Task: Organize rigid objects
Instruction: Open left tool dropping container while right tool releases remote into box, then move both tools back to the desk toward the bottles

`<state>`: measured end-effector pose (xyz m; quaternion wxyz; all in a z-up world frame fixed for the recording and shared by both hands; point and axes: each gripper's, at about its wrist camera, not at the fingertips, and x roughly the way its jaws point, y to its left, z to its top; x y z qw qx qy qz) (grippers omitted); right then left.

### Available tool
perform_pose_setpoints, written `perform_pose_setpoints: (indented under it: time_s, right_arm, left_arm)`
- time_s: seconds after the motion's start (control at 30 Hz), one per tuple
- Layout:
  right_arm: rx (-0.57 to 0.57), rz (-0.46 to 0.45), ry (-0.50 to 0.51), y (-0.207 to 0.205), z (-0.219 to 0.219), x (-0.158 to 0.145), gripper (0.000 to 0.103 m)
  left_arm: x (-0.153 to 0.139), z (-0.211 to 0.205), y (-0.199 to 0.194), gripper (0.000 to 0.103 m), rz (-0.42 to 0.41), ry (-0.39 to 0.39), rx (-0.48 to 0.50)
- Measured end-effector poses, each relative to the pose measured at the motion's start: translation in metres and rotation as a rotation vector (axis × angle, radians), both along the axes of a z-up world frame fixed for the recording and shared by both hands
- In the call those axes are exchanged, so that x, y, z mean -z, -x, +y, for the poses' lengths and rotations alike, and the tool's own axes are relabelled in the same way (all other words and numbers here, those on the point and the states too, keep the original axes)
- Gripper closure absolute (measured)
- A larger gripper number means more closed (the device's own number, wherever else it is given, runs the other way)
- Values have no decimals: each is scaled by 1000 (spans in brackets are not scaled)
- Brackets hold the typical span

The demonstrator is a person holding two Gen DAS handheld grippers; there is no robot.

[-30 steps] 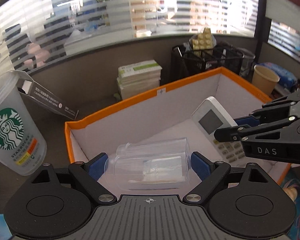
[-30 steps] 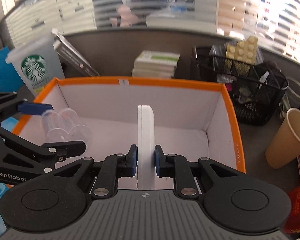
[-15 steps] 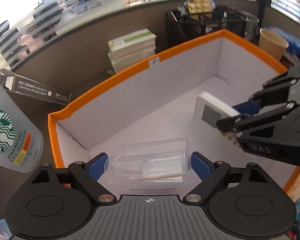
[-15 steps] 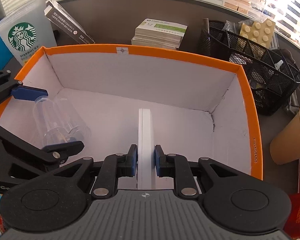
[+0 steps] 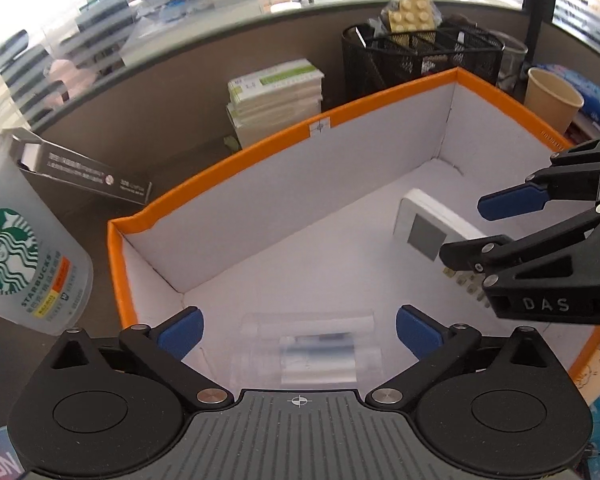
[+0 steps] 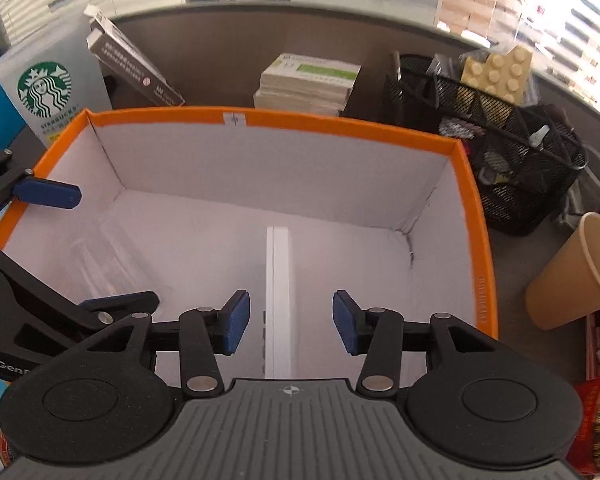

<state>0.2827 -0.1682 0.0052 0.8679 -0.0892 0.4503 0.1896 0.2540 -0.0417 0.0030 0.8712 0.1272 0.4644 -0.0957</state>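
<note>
— Clear plastic, that container (image 5: 306, 354): where is it against the left gripper (image 5: 299, 326)?
— Lying on its side on the white floor of the orange-rimmed box (image 5: 236, 158), between the blue pads (image 5: 180, 330) but touching neither. The jaws have just been opening and stand wide.
— And the white remote (image 6: 278, 300)?
— On its edge in the same box, between the right gripper (image 6: 288, 322) fingers, with a gap on each side. Those jaws have just been opening too and grip nothing.

box (image 6: 476, 216): matt card | jar (image 5: 312, 352): clear plastic, prob. glossy | remote (image 5: 428, 224): smooth plastic
</note>
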Motion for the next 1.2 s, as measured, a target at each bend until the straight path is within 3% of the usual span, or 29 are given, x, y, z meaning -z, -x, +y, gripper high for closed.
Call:
perform_pose_setpoints:
  time_s: [0.13, 0.2, 0.27, 0.3, 0.47, 0.6, 0.73, 0.93, 1.2]
  right_arm:
    - [8, -75, -57, 17, -11, -23, 55]
    - [10, -123, -108, 29, -17, -37, 46]
    - [13, -186, -146, 48, -25, -52, 29]
    - [17, -225, -159, 61, -29, -59, 26]
    - [-9, -403, -188, 139, -40, -77, 19]
    - [-38, -453, -200, 193, -42, -62, 19]
    - [-65, -446, -149, 227, -25, -27, 24]
    - [-125, -379, -72, 249, 7, 26, 50]
    - [-106, -381, -94, 259, 17, 38, 62]
  left_arm:
    - [-19, 2, 17, 0, -75, -8, 10]
    - [-31, 6, 27, 0, -126, -14, 6]
    - [-44, 11, 40, 0, -183, -23, 0]
    - [-50, 16, 48, 0, -215, -19, -3]
    - [-63, 37, 105, 0, -333, 10, 18]
    - [-51, 52, 151, 0, -373, 38, 17]
    - [-30, 61, 184, 0, -378, 52, 10]
    - [4, 64, 227, 0, -358, 17, 30]
    - [38, 61, 271, 0, -256, 109, 113]
